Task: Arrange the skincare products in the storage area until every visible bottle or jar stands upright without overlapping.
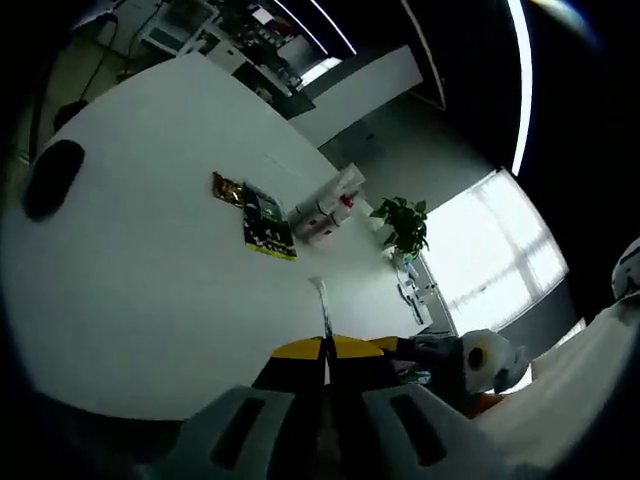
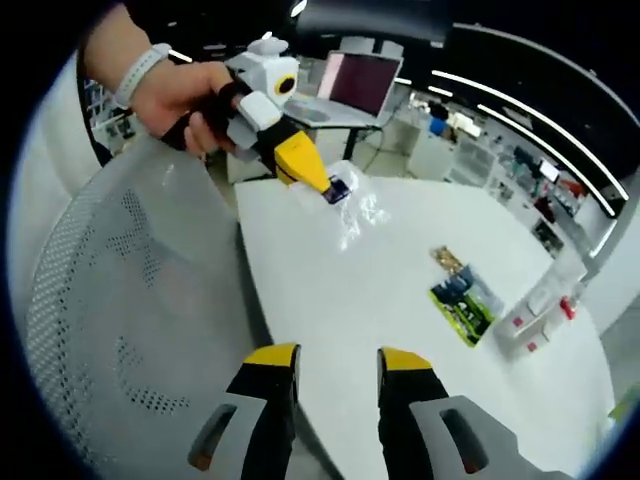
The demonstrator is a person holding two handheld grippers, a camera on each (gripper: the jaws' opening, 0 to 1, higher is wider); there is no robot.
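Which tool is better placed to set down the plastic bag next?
Left. The left tool is already shut on the clear plastic bag above the white table. The right tool is open, empty and apart from it.

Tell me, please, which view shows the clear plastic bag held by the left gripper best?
The right gripper view: the left gripper holds the clear bag above the white table, seen whole from the side. In the left gripper view, only the bag's thin edge rises between the shut jaws.
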